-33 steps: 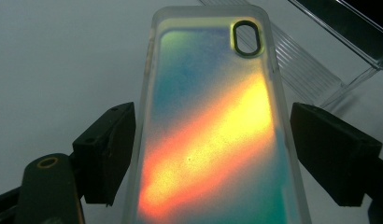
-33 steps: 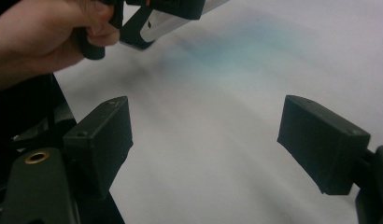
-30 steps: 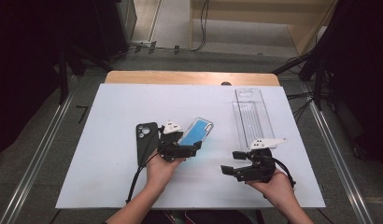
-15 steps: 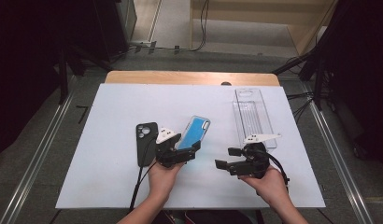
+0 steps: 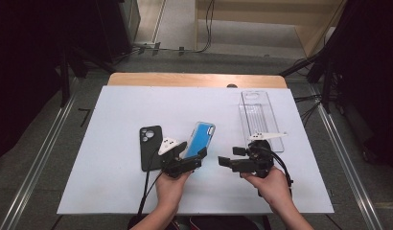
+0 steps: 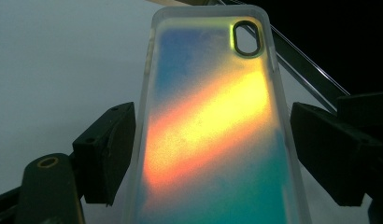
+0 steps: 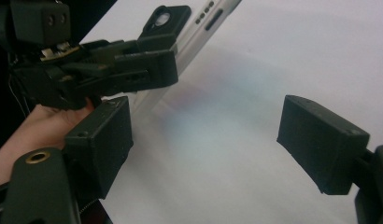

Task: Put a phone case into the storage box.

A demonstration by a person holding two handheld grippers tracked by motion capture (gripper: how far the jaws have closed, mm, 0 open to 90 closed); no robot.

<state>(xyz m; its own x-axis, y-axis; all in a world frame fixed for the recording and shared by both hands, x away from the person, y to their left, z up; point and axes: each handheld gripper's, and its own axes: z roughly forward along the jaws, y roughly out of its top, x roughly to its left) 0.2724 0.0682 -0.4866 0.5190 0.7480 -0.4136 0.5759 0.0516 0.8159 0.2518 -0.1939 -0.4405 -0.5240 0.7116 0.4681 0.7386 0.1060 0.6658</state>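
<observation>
Grips a shimmering blue phone case [image 5: 200, 139] by its near end with the left claw [image 5: 193, 154], one jaw pressing on each long side. Holds it tilted above the white desk [image 5: 113, 110], long axis running away from the person and a little to the right, camera cut-out at the far end. Points the right claw [image 5: 230, 156] leftward at the case's right long edge, jaws spread wide with nothing between them, near the left claw but apart from it. Puts the left hand on the case and the right next in reach, probably for a second grip or a handover. Shows a black phone [image 5: 150, 147] lying back-up just left of the left claw. Shows a clear plastic tray [image 5: 260, 115] beyond the right claw, toward the desk's far edge.
</observation>
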